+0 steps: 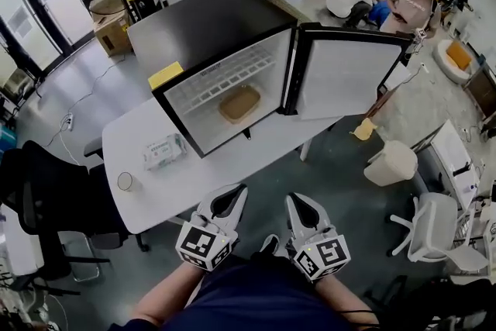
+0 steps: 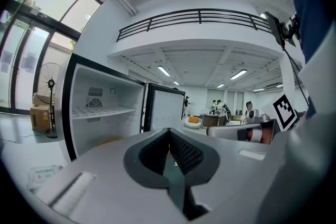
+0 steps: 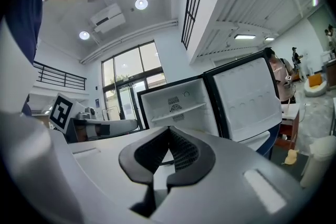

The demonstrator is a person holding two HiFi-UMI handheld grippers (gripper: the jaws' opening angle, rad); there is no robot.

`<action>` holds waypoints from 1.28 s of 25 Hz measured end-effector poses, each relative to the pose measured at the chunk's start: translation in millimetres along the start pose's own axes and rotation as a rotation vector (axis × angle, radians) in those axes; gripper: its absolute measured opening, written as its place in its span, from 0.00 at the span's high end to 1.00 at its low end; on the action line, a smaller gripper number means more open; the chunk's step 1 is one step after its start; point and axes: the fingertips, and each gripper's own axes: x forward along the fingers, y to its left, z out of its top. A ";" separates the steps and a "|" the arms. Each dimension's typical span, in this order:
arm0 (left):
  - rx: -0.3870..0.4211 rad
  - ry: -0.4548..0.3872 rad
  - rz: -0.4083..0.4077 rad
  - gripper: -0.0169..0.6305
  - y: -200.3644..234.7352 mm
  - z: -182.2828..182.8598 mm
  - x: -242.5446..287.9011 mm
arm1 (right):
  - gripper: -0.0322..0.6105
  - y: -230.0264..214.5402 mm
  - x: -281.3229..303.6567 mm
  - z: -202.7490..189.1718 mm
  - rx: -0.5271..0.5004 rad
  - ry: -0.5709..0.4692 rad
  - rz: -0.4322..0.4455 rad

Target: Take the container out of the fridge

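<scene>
A black fridge (image 1: pixel 209 27) stands on the white bench (image 1: pixel 201 174), and its door (image 1: pixel 349 77) is swung fully open towards 3 o'clock. The white inside is in plain sight from the head view. The container (image 1: pixel 239 103), a shallow tan tray, lies on the fridge floor below the wire shelf (image 1: pixel 232 77), roughly in the middle of the compartment. Nothing touches it.

Both claws hang low at the 6 o'clock edge of the head view, close to the person's body and off the near edge of the bench, well apart from the fridge. They point up towards 12 o'clock, at the open compartment. The left claw (image 1: pixel 235 194) has its jaws closed tip to tip, and its own view shows nothing caught between them (image 2: pixel 169 131). The right claw (image 1: pixel 297 199) sits just beside it at 3 o'clock, with its jaws pressed together and empty too (image 3: pixel 169 129).

A yellow note (image 1: pixel 165 75) is stuck on the fridge's top edge at its 9 o'clock corner. On the bench at 8 o'clock from the fridge lies a white packet (image 1: pixel 163 151), and a small round cup (image 1: pixel 125 181) stands further out near the bench's rounded end. A black chair (image 1: pixel 46 198) stands at 9 o'clock from the claws, and a white bin (image 1: pixel 391 163) stands on the floor at 2 o'clock from them.
</scene>
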 end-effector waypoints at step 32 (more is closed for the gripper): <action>0.012 0.171 -0.082 0.97 132.7 -57.6 101.8 | 0.94 -101.3 206.3 -59.8 0.094 0.240 -0.136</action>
